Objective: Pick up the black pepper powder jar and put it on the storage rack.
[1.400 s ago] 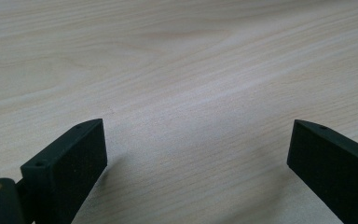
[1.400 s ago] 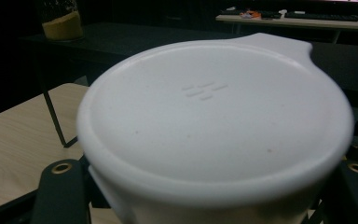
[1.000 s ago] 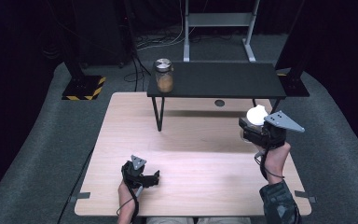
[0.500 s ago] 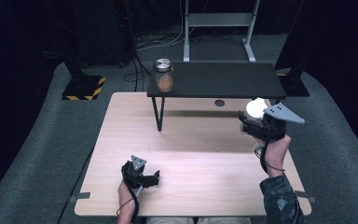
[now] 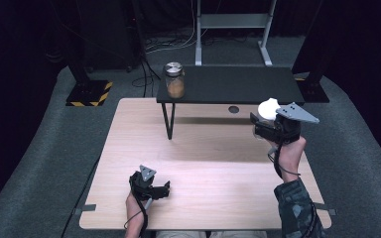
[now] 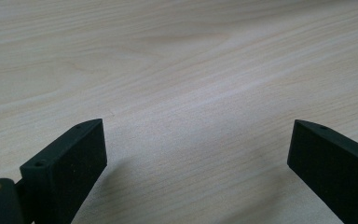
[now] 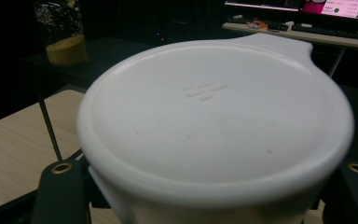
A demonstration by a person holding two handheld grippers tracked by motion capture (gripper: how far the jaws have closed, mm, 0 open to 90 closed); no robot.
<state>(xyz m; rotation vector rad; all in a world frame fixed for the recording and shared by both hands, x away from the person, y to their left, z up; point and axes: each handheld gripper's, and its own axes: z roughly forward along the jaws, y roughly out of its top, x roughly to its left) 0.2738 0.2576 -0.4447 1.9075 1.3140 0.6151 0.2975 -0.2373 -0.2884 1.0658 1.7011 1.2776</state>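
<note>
I carry the white cup (image 7: 214,135) clamped in my right gripper (image 5: 270,130) toward the black shelf (image 5: 238,85), left gripper (image 5: 151,188) released on the table (image 5: 203,163), placing it upright next

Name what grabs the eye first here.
The white cup, bottom up and clamped between the right gripper's jaws, held above the wooden table's right side. Next, the glass jar with a metal lid and orange contents, on the black shelf's left end. The left gripper sits near the table's front edge, jaws open.
</note>
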